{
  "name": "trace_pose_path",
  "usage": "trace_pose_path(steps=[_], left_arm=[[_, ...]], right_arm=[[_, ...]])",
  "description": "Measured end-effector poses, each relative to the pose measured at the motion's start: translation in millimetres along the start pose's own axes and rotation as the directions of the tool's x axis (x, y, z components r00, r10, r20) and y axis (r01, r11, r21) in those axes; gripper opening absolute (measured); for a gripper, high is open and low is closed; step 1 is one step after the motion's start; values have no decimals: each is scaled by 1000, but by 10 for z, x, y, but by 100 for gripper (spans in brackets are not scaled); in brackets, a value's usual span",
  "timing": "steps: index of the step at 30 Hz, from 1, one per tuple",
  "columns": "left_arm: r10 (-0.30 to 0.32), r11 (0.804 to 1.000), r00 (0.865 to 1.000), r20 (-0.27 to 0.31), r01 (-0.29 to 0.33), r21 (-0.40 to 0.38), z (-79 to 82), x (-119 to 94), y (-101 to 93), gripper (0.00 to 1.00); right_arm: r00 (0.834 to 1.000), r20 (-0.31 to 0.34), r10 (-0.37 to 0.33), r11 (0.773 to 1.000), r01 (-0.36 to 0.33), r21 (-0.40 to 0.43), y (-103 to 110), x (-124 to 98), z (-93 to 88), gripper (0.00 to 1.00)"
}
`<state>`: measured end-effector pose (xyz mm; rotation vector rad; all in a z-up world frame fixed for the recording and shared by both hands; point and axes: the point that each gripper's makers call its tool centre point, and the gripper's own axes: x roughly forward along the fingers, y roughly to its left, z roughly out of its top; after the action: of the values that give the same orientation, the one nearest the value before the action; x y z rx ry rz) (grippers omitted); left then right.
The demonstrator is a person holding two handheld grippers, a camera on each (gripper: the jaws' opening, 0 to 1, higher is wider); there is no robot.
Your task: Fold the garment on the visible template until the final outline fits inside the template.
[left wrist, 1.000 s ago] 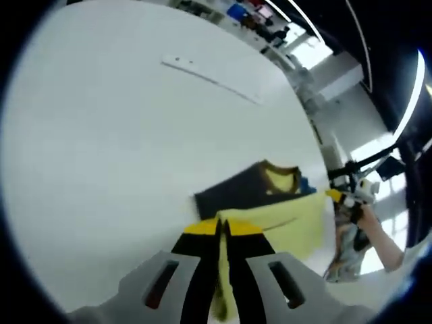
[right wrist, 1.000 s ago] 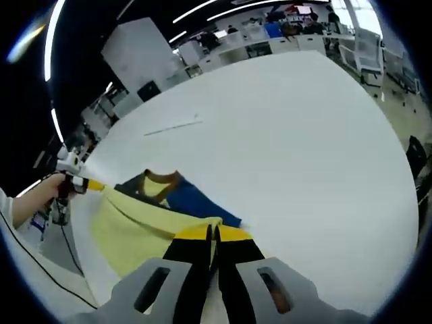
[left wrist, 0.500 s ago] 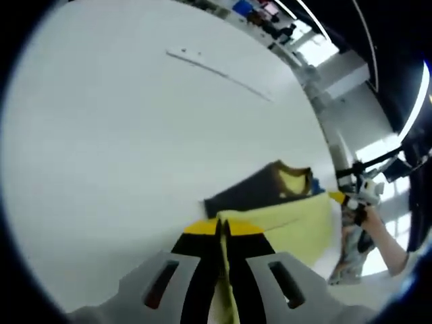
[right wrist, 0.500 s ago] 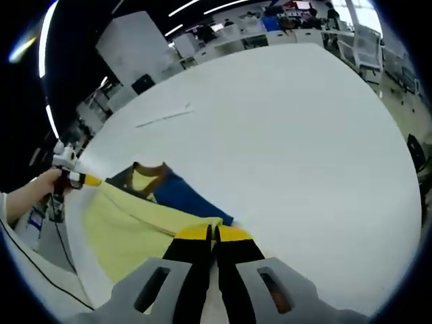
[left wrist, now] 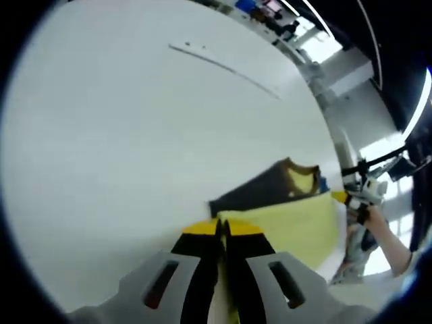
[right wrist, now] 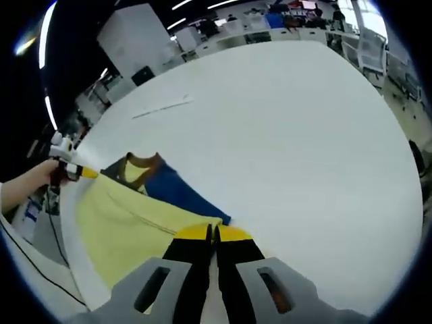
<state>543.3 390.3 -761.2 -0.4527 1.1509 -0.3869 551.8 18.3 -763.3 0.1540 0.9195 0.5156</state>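
A yellow garment (left wrist: 293, 226) with a dark blue part (left wrist: 260, 192) and a brown-edged collar (left wrist: 302, 177) lies on the white table (left wrist: 121, 135). My left gripper (left wrist: 220, 228) is shut on the garment's yellow edge. In the left gripper view, the right gripper (left wrist: 347, 197) pinches the opposite corner, held by a hand (left wrist: 374, 226). In the right gripper view, my right gripper (right wrist: 212, 233) is shut on the yellow fabric (right wrist: 128, 223). The blue part (right wrist: 179, 192) and collar (right wrist: 140, 165) lie beyond it. The left gripper (right wrist: 73, 170) holds the far corner, so the yellow edge is stretched between both.
A thin pale strip (left wrist: 223, 64) lies far out on the table, also seen as the strip (right wrist: 162, 108) in the right gripper view. The table's bare surface (right wrist: 304, 135) spreads wide. Desks and shelves (right wrist: 270, 20) and a chair (right wrist: 368, 47) stand past the far edge.
Both grippers stay shut on the yellow edge. The yellow panel now takes up more of the right gripper view, and both views have shifted slightly.
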Motion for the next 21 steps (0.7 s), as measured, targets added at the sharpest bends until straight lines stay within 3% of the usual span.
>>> trace_pose_path(steps=[16,21], left_arm=[[-3,1000,1000,0,3,28,-21,-2,-47,0],[-8,997,1000,9,7,71,-26,-23,-71,1]], right_arm=[[1000,-2,2,999,-2,-39,-5,-1,-1,4],[1000,-8,-8,999,7,-54,-40,-27,-11,9]])
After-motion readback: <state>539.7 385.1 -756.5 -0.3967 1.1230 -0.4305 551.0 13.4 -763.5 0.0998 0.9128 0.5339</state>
